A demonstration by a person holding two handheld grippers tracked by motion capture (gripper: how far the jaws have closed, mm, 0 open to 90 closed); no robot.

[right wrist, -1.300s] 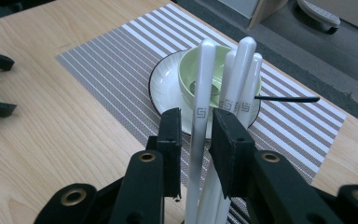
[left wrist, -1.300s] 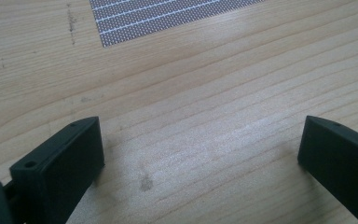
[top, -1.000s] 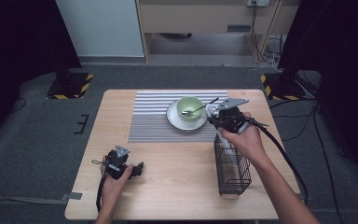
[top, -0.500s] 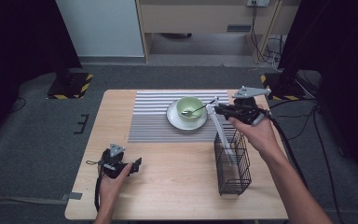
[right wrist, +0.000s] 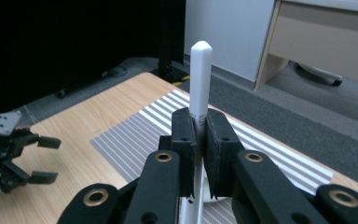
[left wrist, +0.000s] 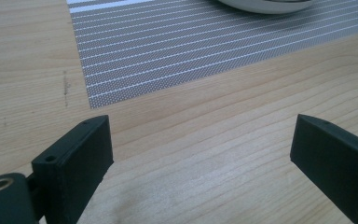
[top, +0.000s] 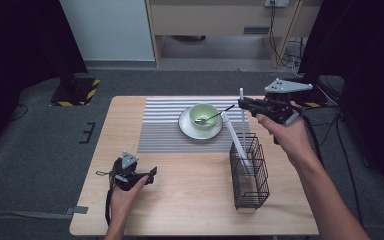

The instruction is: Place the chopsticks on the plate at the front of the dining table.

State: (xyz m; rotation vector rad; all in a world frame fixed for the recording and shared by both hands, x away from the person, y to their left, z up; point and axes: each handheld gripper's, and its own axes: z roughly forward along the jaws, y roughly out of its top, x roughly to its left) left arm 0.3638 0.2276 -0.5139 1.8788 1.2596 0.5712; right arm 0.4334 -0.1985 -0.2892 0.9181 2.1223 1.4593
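The white chopstick (right wrist: 200,79) stands nearly upright at the centre of the right gripper view, pinched between the right gripper (right wrist: 200,140) about a third of the way down from its rounded tip. In the high view it shows right of centre (top: 241,117), its lower end reaching down toward the black wire basket (top: 250,172), which stands at the lower right of the wooden table (top: 190,200); whether the tip has cleared the basket's rim I cannot tell. A second white chopstick (top: 236,142) leans out of the basket toward the upper left.

The right gripper (top: 244,103) is clamped tight on its stick, the hand raised above the table's right edge. The left gripper (top: 152,174) rests at the lower left of the table, its jaws standing wide with nothing between them, bare wood showing past them in the left gripper view.

Beyond, a pale green bowl (top: 203,114) with a spoon (top: 218,114) in it sits on a white plate (top: 200,129) on the striped placemat (top: 165,125).

As I read it, one chopstick is being drawn out of the basket and is about free; it has yet to be set down, and the other stick is not yet taken.
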